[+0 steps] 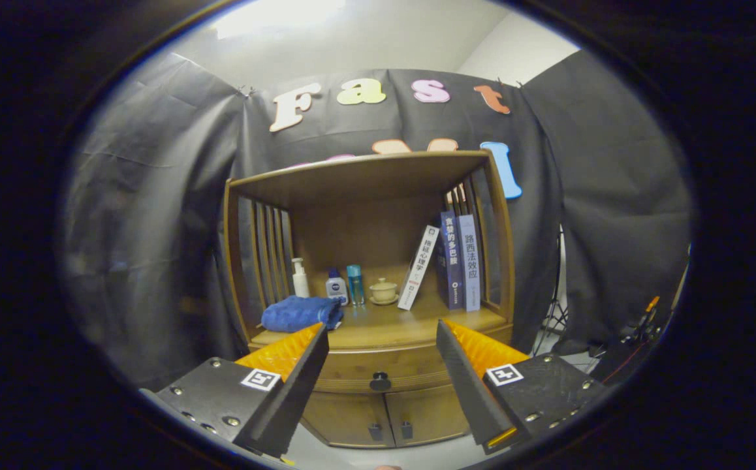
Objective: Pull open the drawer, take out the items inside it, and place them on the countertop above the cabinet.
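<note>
The gripper (381, 339) had two wedge-shaped fingers (296, 369), spread apart, each on a dark block studded with silver screws and bearing a square black-and-white marker (260, 379); the inner faces looked ridged, perhaps ribbed.

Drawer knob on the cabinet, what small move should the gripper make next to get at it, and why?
Probably ease the gripper straight forward and slightly down toward the drawer knob. The fingers are open and hold nothing, the knob sits between them but beyond their tips, and the drawer looks fully closed under the countertop, so nothing can be taken out yet.
</note>
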